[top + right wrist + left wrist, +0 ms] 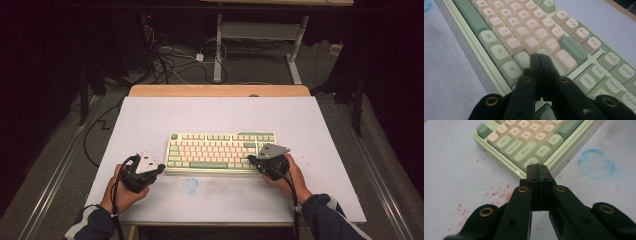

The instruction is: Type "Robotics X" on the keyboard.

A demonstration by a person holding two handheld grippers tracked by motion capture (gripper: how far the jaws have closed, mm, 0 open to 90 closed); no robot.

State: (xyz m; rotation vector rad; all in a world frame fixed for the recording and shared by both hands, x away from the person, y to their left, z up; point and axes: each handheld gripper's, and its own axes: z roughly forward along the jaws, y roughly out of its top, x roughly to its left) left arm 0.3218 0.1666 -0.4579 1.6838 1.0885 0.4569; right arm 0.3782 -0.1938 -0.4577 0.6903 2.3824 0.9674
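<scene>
1. The work in hand is pressing keys on the keyboard (221, 152). It lies flat in the middle of the white table (150, 115), somewhat closer to the near edge, with its long side parallel to that edge.
2. The left gripper (537, 168) has its jaws fully closed, pad against pad, and nothing is between them. In the left gripper view the tip stands at the near left corner of the keyboard, just over the Ctrl key (529, 162); I cannot tell if it already touches the key.
3. The right gripper (539, 58) also has its jaws pressed together and holds nothing. Its tip is over the right end of the key rows, near the Shift key (522, 60) and below the Backspace key (573, 50).
4. I judge that both grippers are made ready as pointed tools, so the step is to set the tips on the chosen keys.
5. The next move calls for a short, straight push down with one closed tip, in the centre of one key, so that it does not slip to a neighbour.
6. Both hands come from the near edge. The left hand (122, 192) is at the left end of the keyboard and the right hand (292, 177) at its right end, each gripper tilted forward and down.
</scene>
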